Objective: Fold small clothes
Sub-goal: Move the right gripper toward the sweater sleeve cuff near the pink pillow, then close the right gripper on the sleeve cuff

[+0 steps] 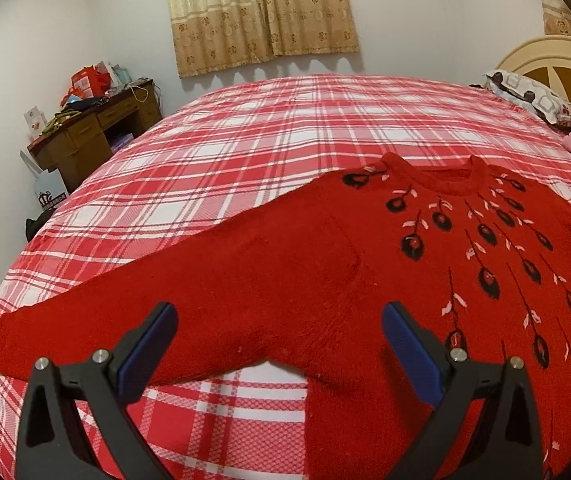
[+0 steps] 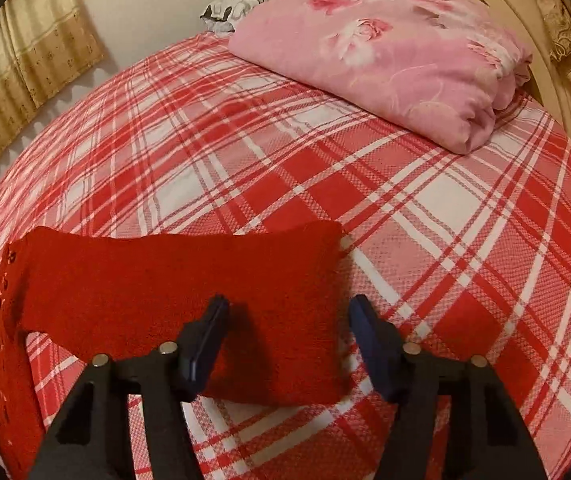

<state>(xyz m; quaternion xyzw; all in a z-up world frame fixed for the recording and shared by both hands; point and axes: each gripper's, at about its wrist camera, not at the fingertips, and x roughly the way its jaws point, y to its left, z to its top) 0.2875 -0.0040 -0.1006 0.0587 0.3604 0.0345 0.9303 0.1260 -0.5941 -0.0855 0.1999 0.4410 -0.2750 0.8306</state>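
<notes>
A red knit sweater (image 1: 305,264) with black-and-pink flower embroidery lies flat, front up, on the plaid bed (image 1: 245,128). One sleeve stretches out to the left in the left wrist view. My left gripper (image 1: 279,320) is open and empty, hovering over where that sleeve meets the body. In the right wrist view the other sleeve (image 2: 173,292) lies spread flat, its cuff end at the right. My right gripper (image 2: 289,316) is open and empty, just above the cuff end of that sleeve.
A folded pink floral quilt (image 2: 389,52) and a patterned pillow (image 1: 525,96) lie at the head of the bed by the cream headboard (image 1: 557,60). A cluttered wooden desk (image 1: 93,128) stands beyond the bed's left side. Curtains (image 1: 261,12) hang on the far wall.
</notes>
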